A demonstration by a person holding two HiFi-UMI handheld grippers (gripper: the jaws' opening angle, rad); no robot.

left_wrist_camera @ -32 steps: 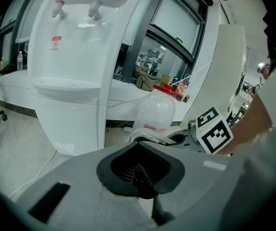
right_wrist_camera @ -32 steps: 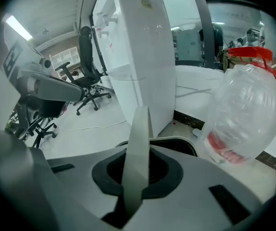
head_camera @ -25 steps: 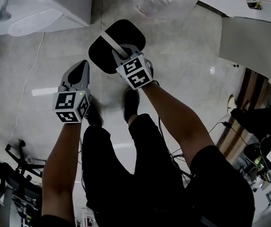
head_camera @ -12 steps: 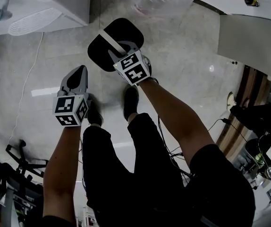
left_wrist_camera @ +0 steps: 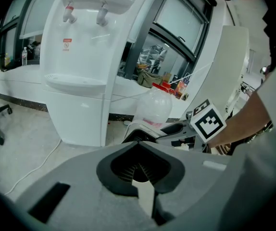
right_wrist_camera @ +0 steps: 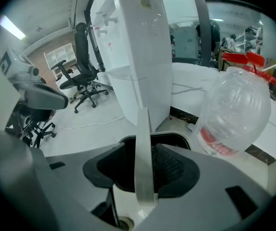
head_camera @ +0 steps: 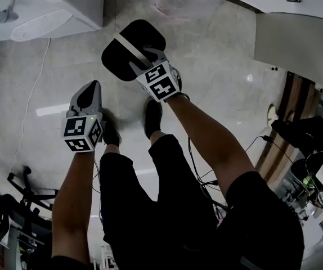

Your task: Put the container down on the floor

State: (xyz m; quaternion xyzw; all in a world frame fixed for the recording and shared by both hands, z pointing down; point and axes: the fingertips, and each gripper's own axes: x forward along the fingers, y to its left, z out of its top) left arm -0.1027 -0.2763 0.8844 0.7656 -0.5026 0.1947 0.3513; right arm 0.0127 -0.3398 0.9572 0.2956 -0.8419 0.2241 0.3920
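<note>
The container [head_camera: 132, 48] is a black bin with a white strap handle [head_camera: 129, 49], and it seems to rest on the grey floor ahead of my feet. My right gripper [head_camera: 144, 59] hovers over its near rim. In the right gripper view the handle [right_wrist_camera: 143, 153] stands upright in the gap of my right gripper [right_wrist_camera: 143, 177]. Those jaws have just been opening and now stand open, clear of the handle. The bin's dark inside [right_wrist_camera: 174, 165] shows beyond them. My left gripper [head_camera: 93, 87] hangs to the left of the bin, shut and empty [left_wrist_camera: 140, 170].
A white water dispenser [left_wrist_camera: 82, 57] stands beyond the bin, with a clear plastic jug [right_wrist_camera: 234, 109] on the floor beside it. A white cable [head_camera: 32, 97] trails at the left. Office chairs [right_wrist_camera: 82, 76] stand farther off. A white panel [head_camera: 296, 44] is at the right, and my shoes [head_camera: 152, 116] are just below the bin.
The right jaws have spread apart around the handle. Both grippers have lifted slightly, while the container stays low on the floor.
</note>
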